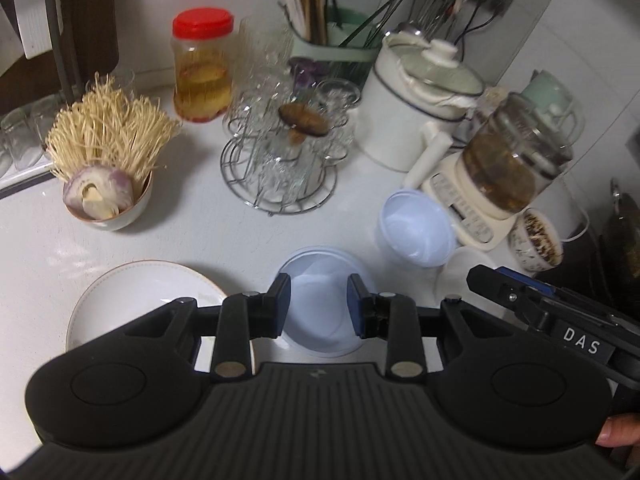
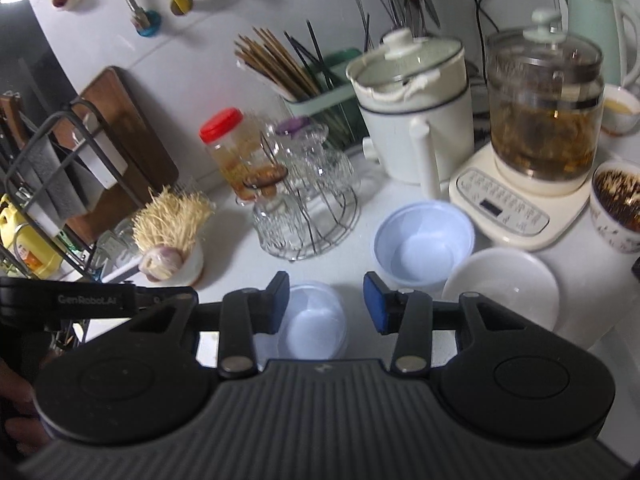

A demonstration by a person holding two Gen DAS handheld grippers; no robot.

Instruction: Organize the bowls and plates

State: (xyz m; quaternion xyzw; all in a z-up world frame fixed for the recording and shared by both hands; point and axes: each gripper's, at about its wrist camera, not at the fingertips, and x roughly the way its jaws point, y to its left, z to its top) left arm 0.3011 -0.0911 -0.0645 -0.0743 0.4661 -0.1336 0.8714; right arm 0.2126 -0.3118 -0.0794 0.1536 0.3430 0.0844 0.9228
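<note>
While both sets of fingers stood parted and empty above the bench (image 1: 224, 236), nothing lay between the pads of either.

Item 1. Left gripper (image 1: 319, 305): fingers released, hovering directly over the near plastic bowl (image 1: 320, 320), which showed in the gap at lower centre of the left view, upright, mouth up.

Item 2. Right gripper (image 2: 326, 303): fingers released, slightly wider. Same near plastic bowl (image 2: 310, 324) sat low and left of centre in its gap, closer to the left finger.

Item 3. Second plastic bowl (image 2: 424, 248): upright, beyond and right of the right gripper's fingers; in the left view at right of centre (image 1: 416, 232).

Item 4. Shallow white bowl (image 2: 500, 284): just right of the right fingers, close beside the second bowl; contact not determinable.

Item 5. White plate (image 1: 140, 300): lower left of left view, partly hidden by the gripper body.

Item 6. Non-task: glass rack (image 1: 280, 152), red-lidded jar (image 1: 202, 64), kettle base (image 2: 504, 204).

Judgement: round bowls offered no long axis; the left gripper was nearer the near bowl and plate, the right nearer the second bowl.
</note>
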